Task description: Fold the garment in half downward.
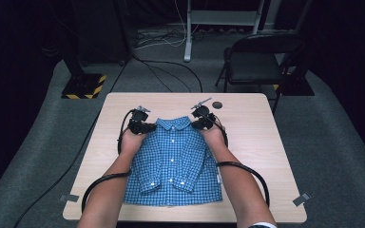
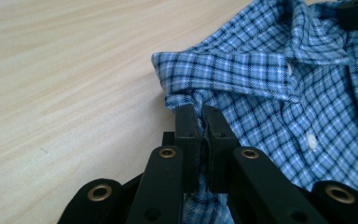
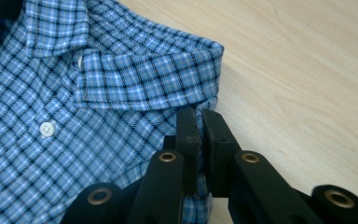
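The left gripper (image 1: 140, 124) and right gripper (image 1: 203, 119) clamp the far shoulders of one blue checked cotton shirt (image 1: 173, 164), mid pale wooden table (image 1: 247, 142), bare margins all round. Left gripper view: jaws pinch fabric beside the collar (image 2: 228, 70). Right gripper view: likewise; one white button (image 3: 47, 129).

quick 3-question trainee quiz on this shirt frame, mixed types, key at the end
1. True or false: the shirt lies front up, buttoned, on the table.
2. Where does each gripper grip? A) hem B) cuffs C) shoulders beside the collar
3. Fill in: the left gripper's jaws are ___ on cloth.

Key
1. True: the button row faces up.
2. C: the left gripper and the right gripper each pinch fabric just under a collar tip.
3. Shut.
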Tool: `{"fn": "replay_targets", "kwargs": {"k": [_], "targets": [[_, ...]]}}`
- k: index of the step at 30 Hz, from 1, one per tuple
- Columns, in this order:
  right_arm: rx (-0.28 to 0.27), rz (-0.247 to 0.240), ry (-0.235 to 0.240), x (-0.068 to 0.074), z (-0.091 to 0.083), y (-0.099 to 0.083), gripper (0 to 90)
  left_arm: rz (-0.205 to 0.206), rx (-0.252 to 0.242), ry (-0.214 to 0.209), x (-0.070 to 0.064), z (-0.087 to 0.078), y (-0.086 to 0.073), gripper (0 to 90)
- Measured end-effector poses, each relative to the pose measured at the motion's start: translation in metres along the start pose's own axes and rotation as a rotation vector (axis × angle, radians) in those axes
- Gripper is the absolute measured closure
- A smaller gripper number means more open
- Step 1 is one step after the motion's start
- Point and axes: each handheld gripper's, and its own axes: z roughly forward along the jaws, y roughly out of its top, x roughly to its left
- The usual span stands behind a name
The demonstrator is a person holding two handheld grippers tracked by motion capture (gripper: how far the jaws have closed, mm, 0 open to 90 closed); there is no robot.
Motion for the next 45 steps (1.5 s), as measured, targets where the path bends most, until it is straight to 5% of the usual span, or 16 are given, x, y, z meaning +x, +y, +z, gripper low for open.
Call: {"fn": "replay_targets", "kwargs": {"k": [9,18,33,45], "targets": [[-0.082,0.011,-0.009,-0.013,-0.037,0.009,86.5,-0.005,-0.074,-0.024,-0.010,-0.019,0.013,85.9],[-0.151,-0.011,0.024,-0.009,-0.065,0.012,86.6,0.044,-0.111,-0.033,-0.018,-0.038,0.018,85.7],[-0.239,-0.065,0.168,0.027,-0.097,-0.012,86.5,0.111,-0.172,-0.120,-0.033,-0.083,-0.012,85.7],[-0.236,-0.107,0.247,0.050,-0.122,-0.045,86.3,0.157,-0.186,-0.187,-0.049,-0.108,-0.047,85.5]]}}
